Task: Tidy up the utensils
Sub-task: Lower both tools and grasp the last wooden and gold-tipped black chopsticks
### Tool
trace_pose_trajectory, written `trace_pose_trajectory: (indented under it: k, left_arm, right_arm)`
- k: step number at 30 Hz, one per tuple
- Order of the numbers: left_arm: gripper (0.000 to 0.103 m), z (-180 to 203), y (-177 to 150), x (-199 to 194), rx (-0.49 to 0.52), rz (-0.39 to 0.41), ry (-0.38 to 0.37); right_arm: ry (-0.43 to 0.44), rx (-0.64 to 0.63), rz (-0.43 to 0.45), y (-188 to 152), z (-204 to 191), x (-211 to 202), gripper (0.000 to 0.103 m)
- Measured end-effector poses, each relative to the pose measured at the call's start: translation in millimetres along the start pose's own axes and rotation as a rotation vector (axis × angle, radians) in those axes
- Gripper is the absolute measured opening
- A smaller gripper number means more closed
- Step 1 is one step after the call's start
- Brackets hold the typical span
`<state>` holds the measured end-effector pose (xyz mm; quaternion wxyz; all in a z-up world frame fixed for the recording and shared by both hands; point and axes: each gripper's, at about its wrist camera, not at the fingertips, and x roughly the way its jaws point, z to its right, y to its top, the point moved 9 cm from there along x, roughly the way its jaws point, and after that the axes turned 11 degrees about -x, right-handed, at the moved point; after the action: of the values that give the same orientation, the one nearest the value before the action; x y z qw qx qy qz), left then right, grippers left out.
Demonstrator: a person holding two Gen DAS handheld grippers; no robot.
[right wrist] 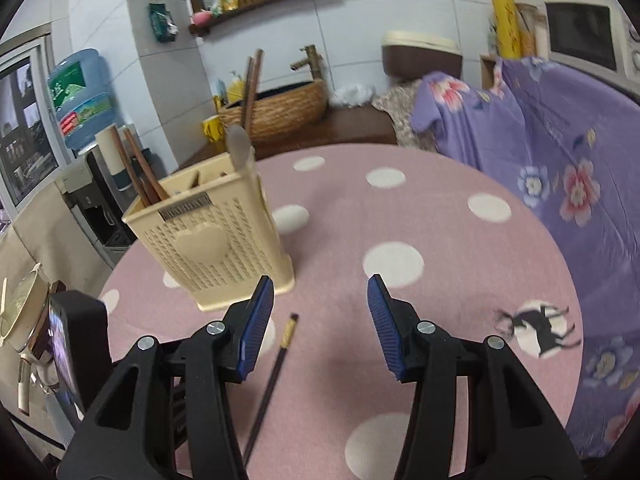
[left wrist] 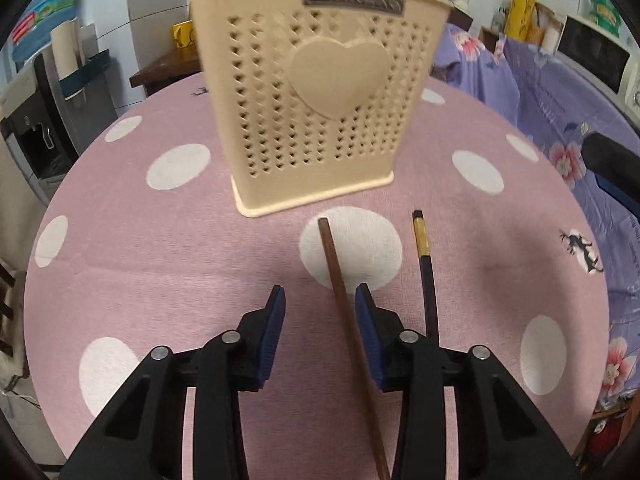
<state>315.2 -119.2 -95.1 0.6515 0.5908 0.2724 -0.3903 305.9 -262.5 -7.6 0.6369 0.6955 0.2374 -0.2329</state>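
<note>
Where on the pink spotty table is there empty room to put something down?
Right of the black chopstick, toward the deer print, the tablecloth is bare, and behind the utensil holder too. It is crowded in front of the holder, where the brown chopstick lies.

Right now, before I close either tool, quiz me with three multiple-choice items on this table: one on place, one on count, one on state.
1. Where does the brown chopstick lie?
A. between the left tool's fingers
B. inside the holder
C. on the purple floral cloth

2. How many chopsticks lie loose on the tablecloth?
A. one
B. two
C. four

3. How is the right tool?
A. shut on a spoon
B. open, holding nothing
C. shut on the holder

Key: 1 A, it runs between the fingers of the left tool, close to one pad; 2 B, the brown one and the black gold-banded chopstick, in front of the beige utensil holder; 3 B, its pads stand apart over bare cloth.
</note>
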Motion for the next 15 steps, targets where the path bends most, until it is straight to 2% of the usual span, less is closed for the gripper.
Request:
trace_pose_trajectory:
  k: [2, 5, 8, 11, 15]
  left_arm:
    - [0.027, 4, -5, 7, 0.005, -0.017, 0.007]
    - [0.021, 7, -4, 10, 0.027, 0.007, 0.037]
    - [0.011, 6, -2, 12, 0.040, 0.016, 0.059]
    - [0.011, -3, -1, 11, 0.036, 0.013, 0.066]
    - [0.011, -25, 1, 9, 0.014, 0.015, 0.088]
  right_arm:
    - [-0.001, 0.001, -0.030, -12, 2, 4, 0.050]
    - [-0.001, 0.001, -0.058, -22, 0, 10, 0.050]
    - [0.011, 0.001, -0.095, -30, -6, 20, 0.050]
    - [0.044, -0.016, -0.158, -38, -19, 36, 0.050]
    - [0.124, 0.005, -0.284, -57, -42, 67, 0.049]
